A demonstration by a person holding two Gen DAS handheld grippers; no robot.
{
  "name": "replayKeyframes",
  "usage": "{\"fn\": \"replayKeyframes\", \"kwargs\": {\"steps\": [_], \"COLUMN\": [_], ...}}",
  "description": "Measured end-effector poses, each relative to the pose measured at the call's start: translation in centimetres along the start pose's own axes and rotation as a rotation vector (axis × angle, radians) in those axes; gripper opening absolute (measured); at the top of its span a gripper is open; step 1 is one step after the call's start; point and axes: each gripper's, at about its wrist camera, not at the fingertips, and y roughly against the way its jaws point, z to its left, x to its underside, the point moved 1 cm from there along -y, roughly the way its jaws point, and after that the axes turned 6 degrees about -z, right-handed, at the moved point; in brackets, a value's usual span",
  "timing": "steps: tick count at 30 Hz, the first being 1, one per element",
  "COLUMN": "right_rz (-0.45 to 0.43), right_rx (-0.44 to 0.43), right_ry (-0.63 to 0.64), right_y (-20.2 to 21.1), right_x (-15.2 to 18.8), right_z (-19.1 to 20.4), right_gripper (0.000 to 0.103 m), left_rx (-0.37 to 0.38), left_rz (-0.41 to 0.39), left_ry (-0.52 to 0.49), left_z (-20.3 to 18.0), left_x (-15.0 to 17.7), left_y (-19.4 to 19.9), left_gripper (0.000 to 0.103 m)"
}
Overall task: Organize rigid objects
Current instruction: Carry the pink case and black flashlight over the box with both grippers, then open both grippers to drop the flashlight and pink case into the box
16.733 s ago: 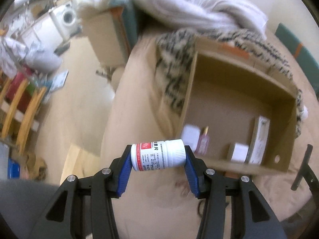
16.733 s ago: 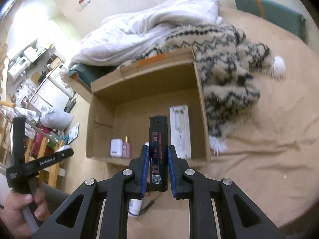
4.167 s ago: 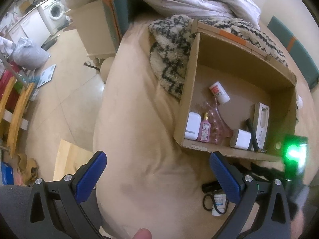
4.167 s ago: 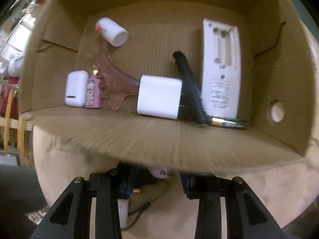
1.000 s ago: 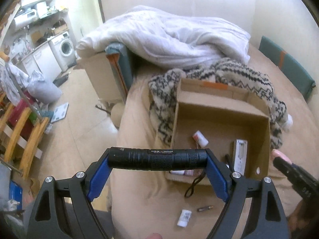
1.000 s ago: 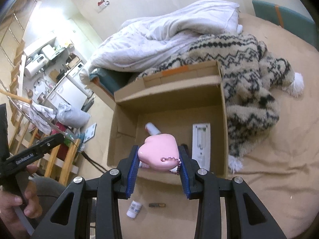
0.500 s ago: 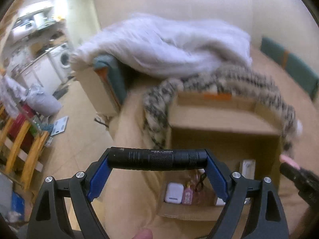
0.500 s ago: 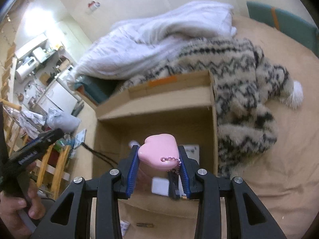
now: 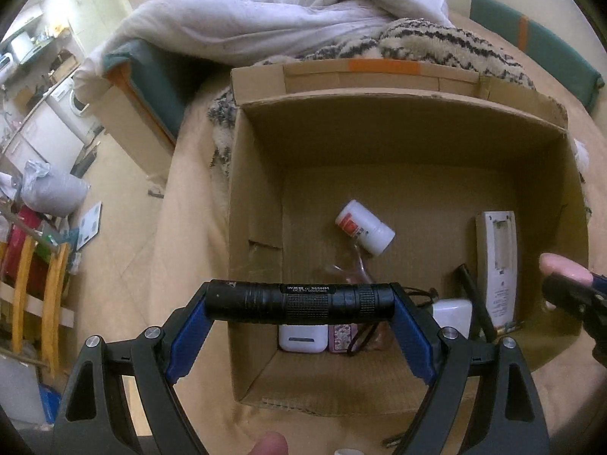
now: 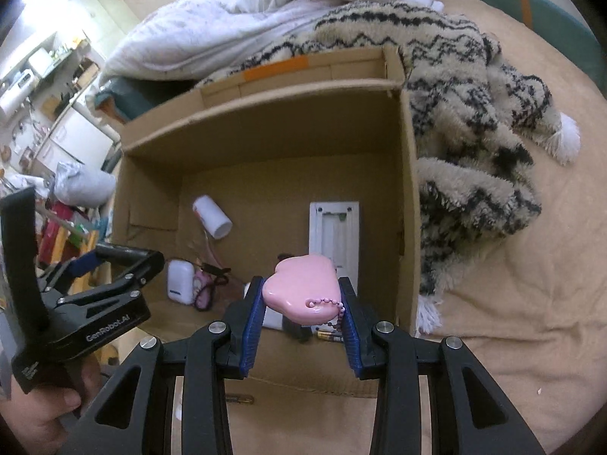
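Observation:
My left gripper [image 9: 299, 305] is shut on a black flashlight [image 9: 299, 302], held crosswise by its two ends above the near left part of the open cardboard box [image 9: 398, 121]. My right gripper [image 10: 301, 299] is shut on a pink heart-shaped keychain [image 10: 301, 290] with a bead chain, over the box's [image 10: 265, 113] near right side. In the box lie a white pill bottle [image 9: 364, 227], a white remote [image 9: 497, 261], a white case [image 9: 303, 337], a small pink bottle [image 9: 343, 333] and a white block [image 9: 453, 313]. The left gripper's body [image 10: 98, 303] shows in the right wrist view.
The box rests on a tan bed cover [image 10: 531, 284]. A patterned fleece blanket [image 10: 474, 113] lies behind and right of it, a white duvet [image 9: 284, 11] beyond. A battery [image 10: 239, 398] lies outside the near wall. Floor and furniture [image 9: 45, 258] lie off the bed's left.
Both grippers have come down and forward over the box, which now fills each view. The flashlight and the pink heart stay gripped as before.

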Motion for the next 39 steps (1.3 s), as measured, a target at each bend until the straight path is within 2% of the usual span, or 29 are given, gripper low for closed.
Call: {"fn": "replayKeyframes", "kwargs": {"steps": [10,19,20,23,24,25,26,30,31,32,39], "right_rz": [0.053,0.051,0.051,0.041,0.039,0.031,0.018,-0.036,-0.043,-0.053,-0.053], "right_rx": [0.036,0.037,0.035,0.024,0.017,0.0,-0.015,-0.063,-0.06,-0.061,-0.045], "right_ry": [0.008,0.011,0.008,-0.005,-0.011,-0.021,-0.03,-0.037,-0.034,-0.031,-0.026], "right_y": [-1.7,-1.7,-1.7,-1.5,-1.3,-1.2,-0.9,0.3,0.4,0.6,0.4], "right_x": [0.7,0.6,0.6,0.4,0.3,0.2,0.0,-0.6,-0.7,-0.7,-1.0], "right_z": [-0.3,-0.2,-0.2,-0.4,-0.4,-0.5,-0.5,-0.2,-0.2,-0.1,0.3], "right_gripper": [0.039,0.039,0.039,0.04,0.041,0.052,0.068,0.087,0.1,0.103,0.103], "left_rx": [0.011,0.032,0.041,0.068,0.08,0.096,0.101,0.117,0.119,0.122,0.112], "left_rz": [0.007,0.007,0.007,-0.001,-0.009,-0.017,-0.025,-0.075,-0.08,-0.08,-0.051], "left_ry": [-0.007,0.019,0.031,0.083,0.095,0.105,0.115,0.159,0.165,0.172,0.169], "left_z": [-0.1,0.0,0.2,0.9,1.1,1.3,1.5,2.2,2.4,2.5,2.5], "left_x": [0.0,-0.1,-0.1,-0.2,-0.3,-0.4,-0.5,-1.0,-1.0,-1.1,-1.0], "left_y": [-0.1,-0.1,0.0,0.2,0.3,0.5,0.6,1.6,1.7,1.8,1.3], "left_gripper": [0.086,0.087,0.088,0.1,0.101,0.101,0.101,0.102,0.102,0.102,0.102]}}
